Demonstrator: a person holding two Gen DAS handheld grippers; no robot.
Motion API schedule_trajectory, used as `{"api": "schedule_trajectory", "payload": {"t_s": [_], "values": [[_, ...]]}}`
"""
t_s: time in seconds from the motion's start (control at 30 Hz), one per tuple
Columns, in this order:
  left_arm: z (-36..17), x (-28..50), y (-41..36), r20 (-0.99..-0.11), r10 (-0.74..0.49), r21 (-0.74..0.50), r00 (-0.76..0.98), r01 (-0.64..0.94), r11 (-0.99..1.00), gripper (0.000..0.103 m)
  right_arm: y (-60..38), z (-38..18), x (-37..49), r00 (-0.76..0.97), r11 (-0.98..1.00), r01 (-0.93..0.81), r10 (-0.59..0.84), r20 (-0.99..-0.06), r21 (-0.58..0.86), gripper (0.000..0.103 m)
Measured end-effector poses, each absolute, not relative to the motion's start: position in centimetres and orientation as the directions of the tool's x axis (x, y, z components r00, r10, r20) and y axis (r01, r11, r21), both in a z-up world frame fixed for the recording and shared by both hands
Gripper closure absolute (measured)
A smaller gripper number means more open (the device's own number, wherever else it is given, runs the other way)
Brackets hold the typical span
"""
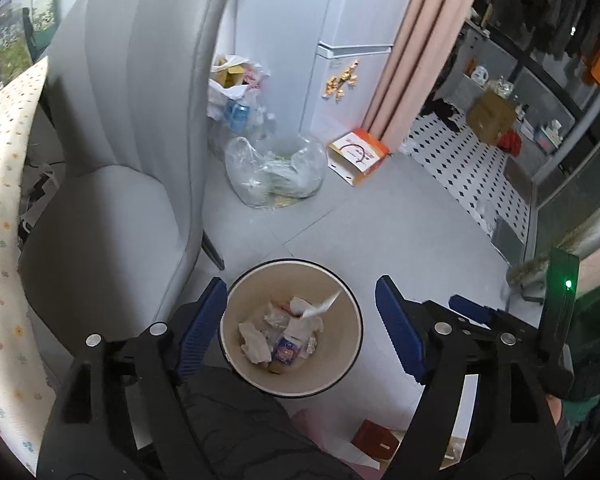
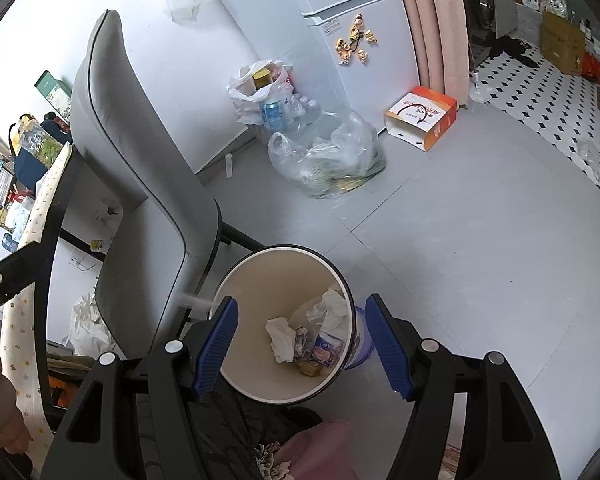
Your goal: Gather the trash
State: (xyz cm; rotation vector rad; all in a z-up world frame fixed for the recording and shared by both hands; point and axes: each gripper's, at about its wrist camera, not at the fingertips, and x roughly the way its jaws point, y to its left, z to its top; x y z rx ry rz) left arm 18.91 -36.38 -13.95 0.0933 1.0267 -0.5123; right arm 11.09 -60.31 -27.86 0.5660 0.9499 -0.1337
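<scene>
The bin (image 1: 346, 364) stands on the grey floor just right of the chair (image 1: 132, 160); inside it lie crumpled tissues (image 1: 256, 342) and a small wrapper (image 1: 286, 350), with a white scrap (image 1: 320, 306) blurred above them near the bin's rim. The left gripper (image 1: 300, 328) hangs over the bin, jaws spread wide and empty. The right gripper (image 2: 300, 344) also hangs over the bin, jaws released, nothing between them; a clear bag (image 2: 332, 160) and an orange box (image 2: 422, 118) sit on the floor beyond the bin.
</scene>
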Motion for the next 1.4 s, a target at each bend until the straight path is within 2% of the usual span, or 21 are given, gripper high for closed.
{"api": "schedule_trajectory", "payload": {"t_s": [0.13, 0.33, 0.43, 0.57, 0.83, 1.4], "values": [[-13.7, 19.1, -35.6, -0.833, -0.353, -0.160, 0.426, 0.425, 0.891, 0.020, -60.4, -27.9, 11.0, 0.585, 0.843, 0.350, 0.144, -0.798, 0.408, 0.036], [-12.7, 19.1, -34.5, -0.823, -0.357, -0.170, 0.441, 0.409, 0.896, 0.014, -59.1, -26.3, 11.4, 0.602, 0.859, 0.326, 0.134, -0.787, 0.395, 0.018], [-11.5, 19.0, -33.6, -0.806, -0.365, -0.177, 0.465, 0.398, 0.900, 0.008, -58.6, -25.2, 11.7, 0.608, 0.870, 0.315, 0.122, -0.784, 0.379, 0.013], [-9.9, 18.7, -32.2, -0.785, -0.369, -0.185, 0.497, 0.379, 0.907, 0.006, -57.4, -23.1, 12.2, 0.624, 0.884, 0.293, 0.112, -0.774, 0.364, 0.008], [-6.7, 17.7, -27.7, -0.730, -0.372, -0.219, 0.574, 0.319, 0.922, 0.006, -54.6, -18.4, 13.0, 0.663, 0.914, 0.220, 0.117, -0.740, 0.342, 0.008], [-0.7, 13.0, -15.3, -0.612, -0.305, -0.265, 0.729, 0.174, 0.948, 0.006, -44.7, -7.6, 12.2, 0.738, 0.977, 0.136, 0.010, -0.675, 0.163, 0.008]]}}
